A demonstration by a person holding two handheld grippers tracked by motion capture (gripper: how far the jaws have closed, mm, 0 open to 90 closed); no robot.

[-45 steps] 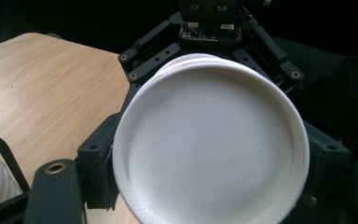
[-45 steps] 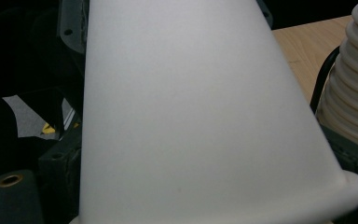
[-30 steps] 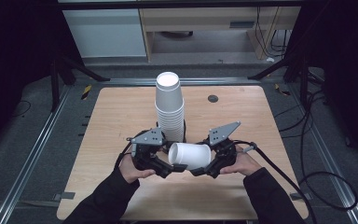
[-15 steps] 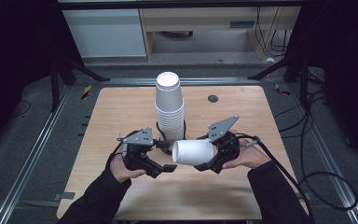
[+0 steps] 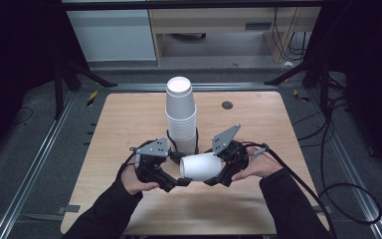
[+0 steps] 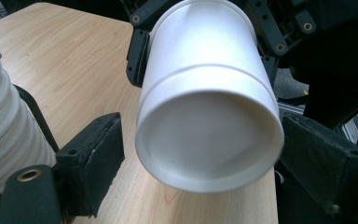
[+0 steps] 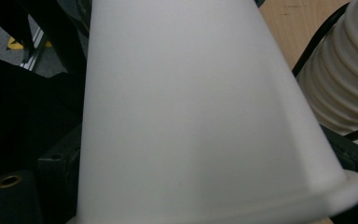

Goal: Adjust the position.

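A single white paper cup (image 5: pixel 204 167) lies on its side in the air just above the wooden table (image 5: pixel 258 124), in front of a tall stack of upside-down white cups (image 5: pixel 181 117). My right gripper (image 5: pixel 218 167) is shut on the single cup near its rim end, and the rim shows close up in the right gripper view (image 7: pixel 345 186). My left gripper (image 5: pixel 178 170) is open, one jaw on each side of the cup's base (image 6: pixel 209 140). There is a gap between the cup and the left jaw. The stack stands beside both grippers (image 6: pixel 0 121) (image 7: pixel 340 79).
A small dark round spot (image 5: pixel 227 105) marks the table behind the stack on the right. Cables (image 5: pixel 328 164) trail off the table's right side to the floor. Metal rails (image 5: pixel 45 149) border the table. Bare wood lies to the left and right of the hands.
My left gripper has drawn back to the left, away from the cup. The right gripper keeps hold of the cup and has shifted slightly.
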